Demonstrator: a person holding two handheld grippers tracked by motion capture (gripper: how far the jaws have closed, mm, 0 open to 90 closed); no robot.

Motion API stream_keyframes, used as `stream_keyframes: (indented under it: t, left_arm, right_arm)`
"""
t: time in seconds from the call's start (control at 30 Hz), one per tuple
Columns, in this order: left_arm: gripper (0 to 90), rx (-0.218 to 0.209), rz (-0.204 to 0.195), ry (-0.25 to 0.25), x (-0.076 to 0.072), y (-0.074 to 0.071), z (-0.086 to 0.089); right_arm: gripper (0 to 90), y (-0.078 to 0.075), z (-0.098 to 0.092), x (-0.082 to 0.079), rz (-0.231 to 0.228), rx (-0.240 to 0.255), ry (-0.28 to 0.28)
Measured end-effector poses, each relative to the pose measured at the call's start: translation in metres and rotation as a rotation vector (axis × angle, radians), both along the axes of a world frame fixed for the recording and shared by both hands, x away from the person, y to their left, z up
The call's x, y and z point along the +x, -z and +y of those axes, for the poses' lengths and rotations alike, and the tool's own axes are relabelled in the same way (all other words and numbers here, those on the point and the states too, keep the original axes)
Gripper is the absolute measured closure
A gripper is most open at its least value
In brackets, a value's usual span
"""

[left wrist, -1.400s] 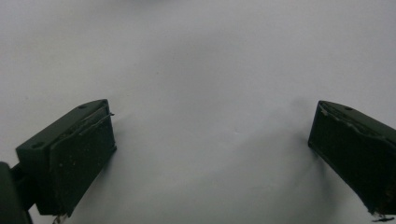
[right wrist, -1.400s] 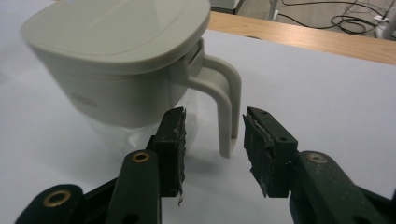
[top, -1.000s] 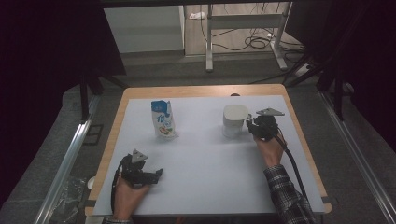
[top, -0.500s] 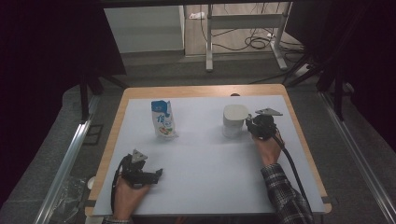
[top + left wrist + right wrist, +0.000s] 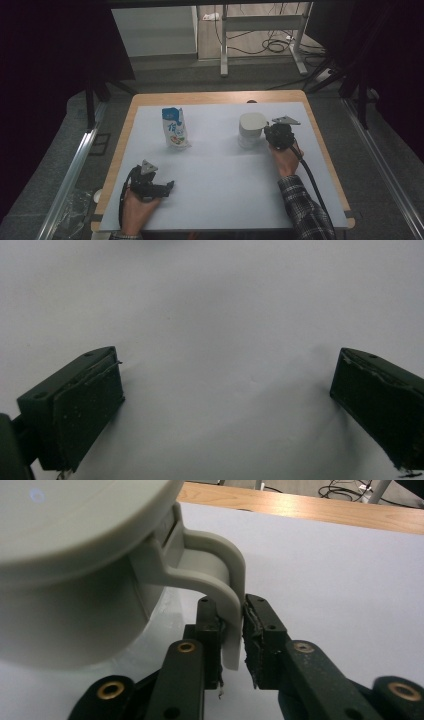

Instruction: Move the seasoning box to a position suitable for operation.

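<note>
Where jaws meet: mug handle [image 5: 227, 587] between.

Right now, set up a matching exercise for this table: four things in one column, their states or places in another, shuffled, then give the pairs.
1. jug
2. carton
3. left gripper
4. right gripper

A. open over bare table
B. upright, blue and white, untouched
C. pale, lidded, handle pinched
D. jaws just closing, shut on a handle

Pairs: 1-C, 2-B, 3-A, 4-D
</note>
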State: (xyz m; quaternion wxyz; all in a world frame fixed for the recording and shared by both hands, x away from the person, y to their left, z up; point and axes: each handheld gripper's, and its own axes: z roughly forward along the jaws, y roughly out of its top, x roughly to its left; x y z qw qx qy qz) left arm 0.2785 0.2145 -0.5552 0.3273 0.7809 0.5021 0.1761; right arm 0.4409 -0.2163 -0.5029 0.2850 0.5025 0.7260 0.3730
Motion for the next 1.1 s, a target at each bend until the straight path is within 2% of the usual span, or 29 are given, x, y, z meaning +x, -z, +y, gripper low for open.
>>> stream_keyframes:
  t: [0.13, 0.33, 0.6, 0.9, 1.0, 1.1]
  left_arm:
    - [0.3, 0.000, 0.000, 0.000, 0.000, 0.000, 0.000]
    - [0.3, 0.000, 0.000, 0.000, 0.000, 0.000, 0.000]
    - [0.4, 0.000, 0.000, 0.000, 0.000, 0.000, 0.000]
    - [0.3, 0.000, 0.000, 0.000, 0.000, 0.000, 0.000]
    - [0.4, 0.000, 0.000, 0.000, 0.000, 0.000, 0.000]
    - [0.3, 0.000, 0.000, 0.000, 0.000, 0.000, 0.000]
  right_arm:
    - [81.3, 0.001, 0.002, 0.000, -0.013, -0.010, 0.006]
    - [81.1, 0.000, 0.003, 0.001, -0.006, -0.005, 0.009]
    - [80.6, -0.001, -0.001, 0.002, 0.026, 0.042, 0.003]
    - [80.2, -0.008, 0.001, -0.007, 0.022, 0.080, -0.057]
    - [79.9, -0.013, 0.001, -0.011, 0.038, 0.104, -0.090]
    - [79.6, -0.016, 0.000, -0.018, 0.048, 0.104, -0.120]
